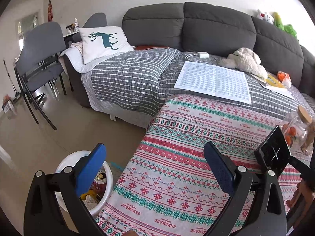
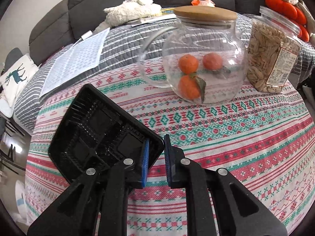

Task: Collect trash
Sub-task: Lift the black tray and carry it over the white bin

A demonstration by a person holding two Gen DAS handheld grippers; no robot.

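Tray: black plastic tray (image 2: 102, 133), tilted on the patterned tablecloth (image 2: 236, 137); near corner pinched by the right claw (image 2: 155, 153)
Right claw: closed on the tray's rim; one blue pad inside, one outside
Left claw: (image 1: 153, 169) wide open, holding nothing, hovering over the table edge
Bin: white bin (image 1: 107, 192) on the floor beside the table, a can and wrappers inside
Nearby: glass jar (image 2: 204, 59) of oranges, well apart
Handling, judged: thin rim may slip; lift level, swing clear of the jar, release over the bin

Home living room: grey sofa (image 1: 206, 27), pillow (image 1: 104, 41)
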